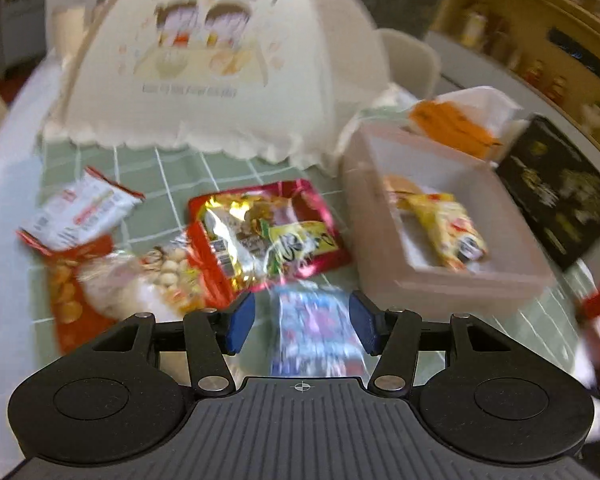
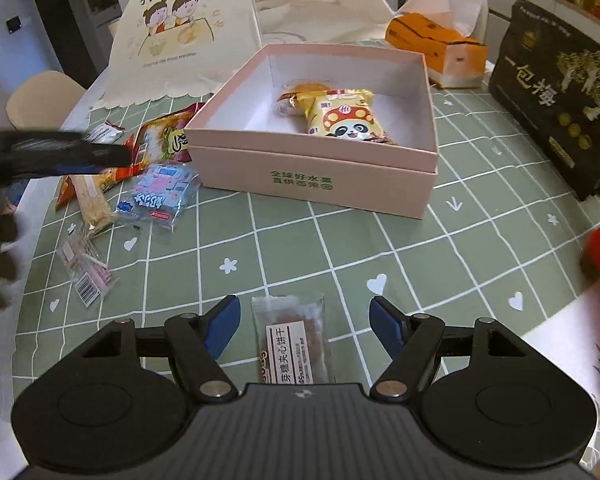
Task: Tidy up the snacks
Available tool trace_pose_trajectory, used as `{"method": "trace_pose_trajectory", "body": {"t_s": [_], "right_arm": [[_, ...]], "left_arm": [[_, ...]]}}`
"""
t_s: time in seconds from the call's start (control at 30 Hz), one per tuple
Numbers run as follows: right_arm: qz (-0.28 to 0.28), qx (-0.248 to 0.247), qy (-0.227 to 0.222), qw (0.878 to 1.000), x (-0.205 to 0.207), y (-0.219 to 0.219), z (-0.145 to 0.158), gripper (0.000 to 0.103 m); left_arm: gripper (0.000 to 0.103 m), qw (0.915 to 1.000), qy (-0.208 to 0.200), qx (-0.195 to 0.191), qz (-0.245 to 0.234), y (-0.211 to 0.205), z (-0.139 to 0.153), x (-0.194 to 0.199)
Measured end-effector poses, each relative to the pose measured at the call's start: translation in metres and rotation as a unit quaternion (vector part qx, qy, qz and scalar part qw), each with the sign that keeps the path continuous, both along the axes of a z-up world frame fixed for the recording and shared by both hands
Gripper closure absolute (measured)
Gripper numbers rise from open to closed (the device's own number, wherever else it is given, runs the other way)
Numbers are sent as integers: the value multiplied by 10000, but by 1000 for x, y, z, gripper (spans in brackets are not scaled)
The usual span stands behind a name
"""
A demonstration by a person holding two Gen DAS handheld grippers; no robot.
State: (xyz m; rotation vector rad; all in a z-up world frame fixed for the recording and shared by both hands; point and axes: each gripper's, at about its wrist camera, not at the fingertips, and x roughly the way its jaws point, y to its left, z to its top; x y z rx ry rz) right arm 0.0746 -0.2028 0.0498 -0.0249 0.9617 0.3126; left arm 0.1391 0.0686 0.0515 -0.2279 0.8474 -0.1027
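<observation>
Right gripper (image 2: 304, 326) gapes around clear-wrapped brown biscuit (image 2: 290, 338), untouched; left gripper (image 1: 302, 322) open over blurry blue-and-white packet (image 1: 316, 332), bottom centre.

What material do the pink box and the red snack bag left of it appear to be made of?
Pink box: probably matte cardboard, judging by its straight, thin walls, sharp corners, plain white inside and printed green text without glare.
Red snack bag: likely glossy plastic film or foil, since it is crinkled and shows bright metallic reflections. The blur leaves this uncertain.
</observation>
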Motion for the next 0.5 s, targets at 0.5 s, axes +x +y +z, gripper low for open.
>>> {"method": "trace_pose_trajectory", "body": {"t_s": [0.5], "right_arm": [[-76,105,169,9998,-18,-23,-12,31]], "left_arm": [[61,9868,298,533,-1503,-22,-28,-42]]}}
